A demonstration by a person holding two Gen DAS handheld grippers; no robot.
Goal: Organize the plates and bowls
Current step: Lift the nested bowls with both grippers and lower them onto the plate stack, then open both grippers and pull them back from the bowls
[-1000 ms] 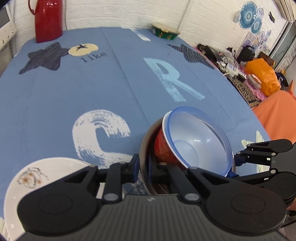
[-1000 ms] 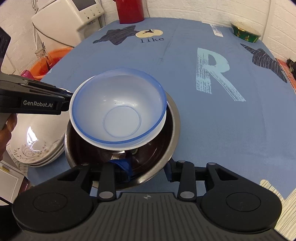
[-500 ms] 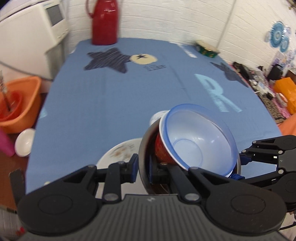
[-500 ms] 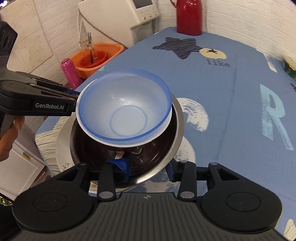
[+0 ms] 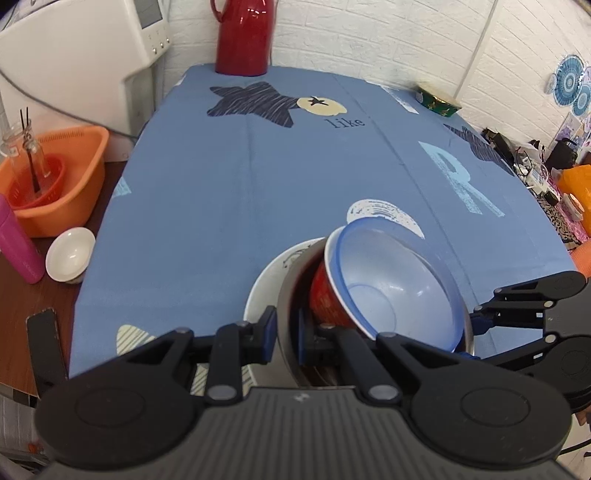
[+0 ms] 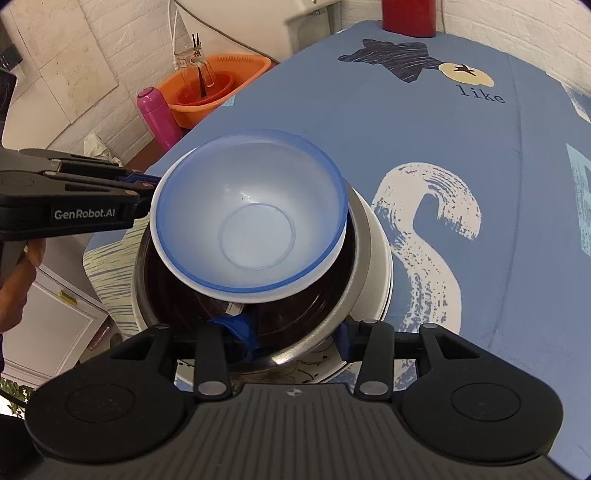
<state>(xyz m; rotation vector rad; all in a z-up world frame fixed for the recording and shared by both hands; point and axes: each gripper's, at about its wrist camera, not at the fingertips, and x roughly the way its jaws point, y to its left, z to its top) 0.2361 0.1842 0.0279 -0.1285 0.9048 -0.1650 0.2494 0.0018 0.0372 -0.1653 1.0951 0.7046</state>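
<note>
Translucent blue bowl (image 6: 255, 221) nested in red bowl (image 5: 325, 299); steel bowl (image 6: 314, 332); blue tablecloth (image 5: 258, 192), dark star print.

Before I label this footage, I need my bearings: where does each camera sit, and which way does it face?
Left wrist view: sits on the left gripper, facing along the blue tablecloth toward the red jug; its jaws clamp the steel bowl rim, and the right gripper shows.
Right wrist view: sits on the right gripper, looking down into the blue bowl; the left gripper and a hand show.
Shared: the stacked bowls over the white plates, tablecloth, orange tub.
</note>
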